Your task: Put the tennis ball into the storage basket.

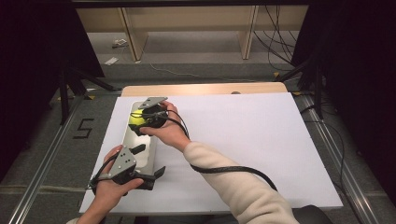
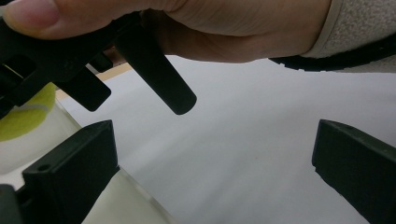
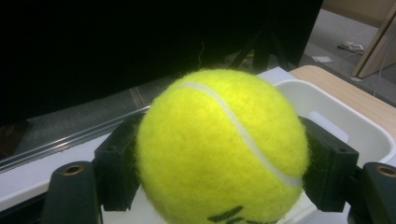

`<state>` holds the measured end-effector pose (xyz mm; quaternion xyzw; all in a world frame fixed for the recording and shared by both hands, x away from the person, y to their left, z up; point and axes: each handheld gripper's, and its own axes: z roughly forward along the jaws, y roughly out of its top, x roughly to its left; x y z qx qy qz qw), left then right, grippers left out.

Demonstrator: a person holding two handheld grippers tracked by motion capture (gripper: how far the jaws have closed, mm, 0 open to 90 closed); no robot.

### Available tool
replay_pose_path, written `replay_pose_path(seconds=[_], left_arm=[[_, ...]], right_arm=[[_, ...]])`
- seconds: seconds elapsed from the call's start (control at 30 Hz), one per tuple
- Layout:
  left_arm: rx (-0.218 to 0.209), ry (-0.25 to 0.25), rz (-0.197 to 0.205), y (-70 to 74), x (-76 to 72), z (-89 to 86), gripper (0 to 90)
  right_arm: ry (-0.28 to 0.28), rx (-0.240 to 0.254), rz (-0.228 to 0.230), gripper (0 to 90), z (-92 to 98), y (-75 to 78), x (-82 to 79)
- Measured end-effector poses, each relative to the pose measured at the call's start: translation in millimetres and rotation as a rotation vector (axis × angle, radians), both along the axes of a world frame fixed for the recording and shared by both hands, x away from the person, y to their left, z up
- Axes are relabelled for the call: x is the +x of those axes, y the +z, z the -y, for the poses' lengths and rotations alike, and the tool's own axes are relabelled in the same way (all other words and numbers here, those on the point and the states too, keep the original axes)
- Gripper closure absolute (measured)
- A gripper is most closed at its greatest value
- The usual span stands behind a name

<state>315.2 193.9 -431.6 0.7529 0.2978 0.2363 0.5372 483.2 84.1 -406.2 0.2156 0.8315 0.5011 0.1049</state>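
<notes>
A yellow tennis ball is clamped between the jaws of my right gripper, held over the far half of a long white tray at the table's left. In the right gripper view the ball sits between the two black jaws, above the tray. My left gripper stands open at the tray's near end, nothing between its jaws. The left gripper view has its own gripper wide open over white paper, with the ball, the right gripper and the tray at upper left.
White paper covers most of the table, with a wooden strip bare along the far edge. The right forearm in a cream sleeve crosses the paper diagonally, a black cable trailing beside it. Floor rails run along both sides.
</notes>
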Motion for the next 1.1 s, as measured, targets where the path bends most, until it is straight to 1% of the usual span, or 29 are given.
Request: replay_pose_path(seconds=[0.47, 1.1], left_arm=[[-0.002, 0.000, -0.004, -0.3, -0.3, 0.3, 0.0], [0.003, -0.004, -0.002, -0.4, -0.1, 0.2, 0.0]], right_arm=[[0.005, -0.002, -0.010, 26.5, -5.5, -3.7, -0.6], [0.008, -0.020, -0.020, 26.5, -7.8, -9.3, 0.8]])
